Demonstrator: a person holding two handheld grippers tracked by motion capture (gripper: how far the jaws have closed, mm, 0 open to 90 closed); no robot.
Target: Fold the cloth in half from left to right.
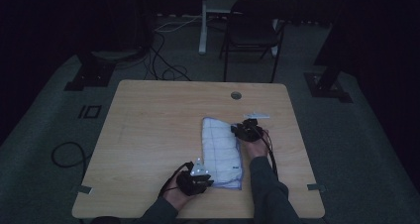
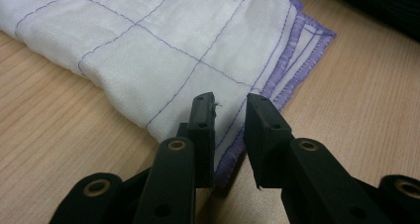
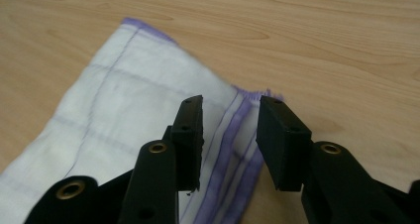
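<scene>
A white cloth [image 1: 221, 149] with thin purple grid lines and a purple hem lies folded into a long strip on the wooden table [image 1: 158, 120]. My left gripper [image 1: 208, 180] sits at the strip's near left corner. In the left gripper view the gripper [image 2: 230, 102] is open, and the hem of the cloth [image 2: 148, 45] runs between its jaws without being pinched. My right gripper [image 1: 237, 130] is at the far right edge of the strip. The right gripper view shows it [image 3: 230, 105] open too, astride the hem of the cloth [image 3: 129, 105].
A round cable hole [image 1: 236, 95] sits near the table's far edge. Beyond the table stand a dark folding chair [image 1: 252, 30] and a white post [image 1: 203, 21]. Cables [image 1: 67, 154] lie on the floor at left.
</scene>
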